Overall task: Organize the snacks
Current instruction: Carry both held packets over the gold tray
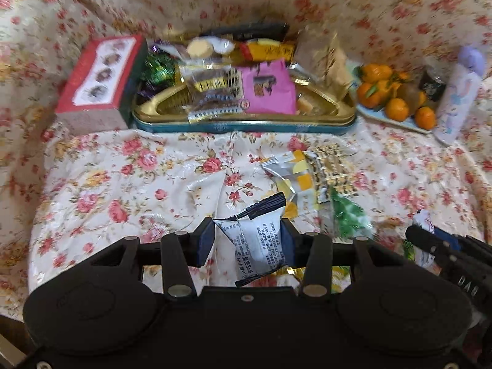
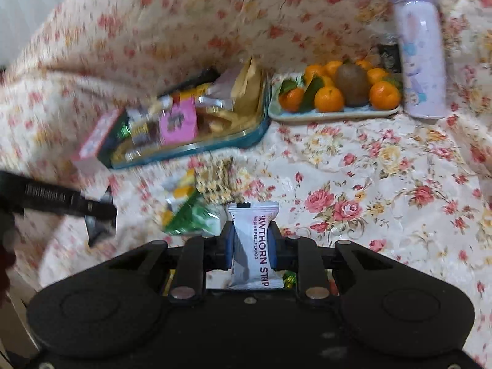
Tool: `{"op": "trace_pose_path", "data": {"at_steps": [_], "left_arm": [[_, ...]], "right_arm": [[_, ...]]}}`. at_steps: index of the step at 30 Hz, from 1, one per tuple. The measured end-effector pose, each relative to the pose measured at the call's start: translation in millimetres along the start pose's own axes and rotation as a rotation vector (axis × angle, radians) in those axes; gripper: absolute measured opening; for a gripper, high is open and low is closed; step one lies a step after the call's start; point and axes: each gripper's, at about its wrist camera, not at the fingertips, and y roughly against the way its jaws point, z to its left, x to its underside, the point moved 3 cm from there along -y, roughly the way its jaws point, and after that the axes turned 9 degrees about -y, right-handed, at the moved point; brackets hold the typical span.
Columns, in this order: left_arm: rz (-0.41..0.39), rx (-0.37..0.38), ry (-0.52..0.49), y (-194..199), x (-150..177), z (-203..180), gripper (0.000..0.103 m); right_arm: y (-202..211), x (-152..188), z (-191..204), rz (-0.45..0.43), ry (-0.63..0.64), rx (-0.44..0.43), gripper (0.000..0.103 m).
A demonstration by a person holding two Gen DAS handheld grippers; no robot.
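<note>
Crinkly foil is all you have to hold on to: your left gripper (image 1: pixel 247 240) pinches a grey-white snack packet (image 1: pixel 253 243) by its middle, and your right gripper (image 2: pixel 249 241) clamps a hawthorn strip packet (image 2: pixel 252 246) the same way. Both hang above the floral cloth (image 2: pixel 369 184), well short of the gold tin tray (image 1: pixel 160 109), which is already heaped. Slick wrappers could slide out of the pads if you swing fast. Drop either on the pile near the pink sachet (image 1: pixel 269 90) and it may skid over the rim. Loose packets (image 1: pixel 295 175) on the cloth lie in your path; a low pass would scatter them.
</note>
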Motion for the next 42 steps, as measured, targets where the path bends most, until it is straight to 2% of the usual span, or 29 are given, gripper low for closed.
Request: {"op": "trace_pose_path", "data": {"at_steps": [9,16,19,23,28,32,42], "left_arm": [[-0.139,-0.003,-0.028,70,42,-18,0.052],[-0.225,-0.051,-0.080,112,88,-48,0.052],[-0.240,-0.051,-0.093,125,110,-62,0.052],[-0.256,-0.048,-0.119,141,139,-79,0.052],[-0.241,-0.039,-0.126,152,165,-94,0.052],[-0.221,-0.027,-0.120,150,177,-99,0.052],[-0.137,0.009,-0.084,128,197,-96,0.052]], "right_arm": [[78,15,18,-0.139,-0.093,-0.079,0.023],[149,56,38,-0.259,-0.051,-0.080,0.023],[171,76,41,-0.267,-0.069,-0.104,0.023],[201,102,43,-0.295,-0.074,-0.093,0.023],[232,126,47,-0.328,-0.053,-0.064,0.023],[242,137,54,-0.353,-0.009,-0.009,0.023],[228,147,52,-0.265,-0.025,0.080,0.023]]}}
